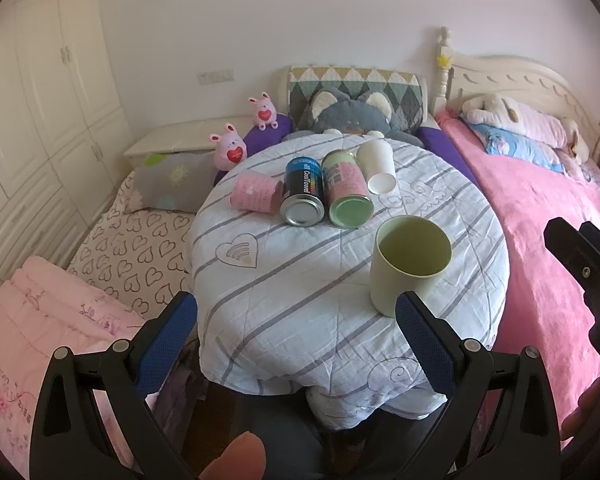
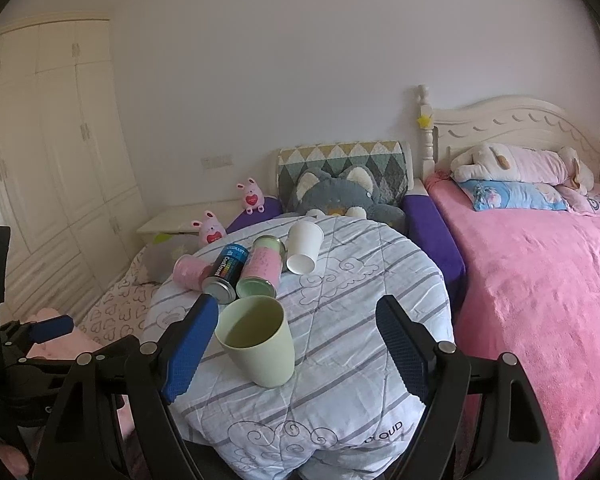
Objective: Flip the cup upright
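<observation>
The blue can point(image 1: 302, 192) read "CoolTowel" along its side; the quilt's point(image 2: 380, 360) front edge bore "CLOUD".

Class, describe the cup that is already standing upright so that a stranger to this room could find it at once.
Start at the round table draped in a striped quilt, beside the pink bed. Four containers lie on their sides in a row at the far end; nearer the front edge stands the pale green cup. It alone is upright, mouth open to the ceiling, plain and unprinted.
</observation>
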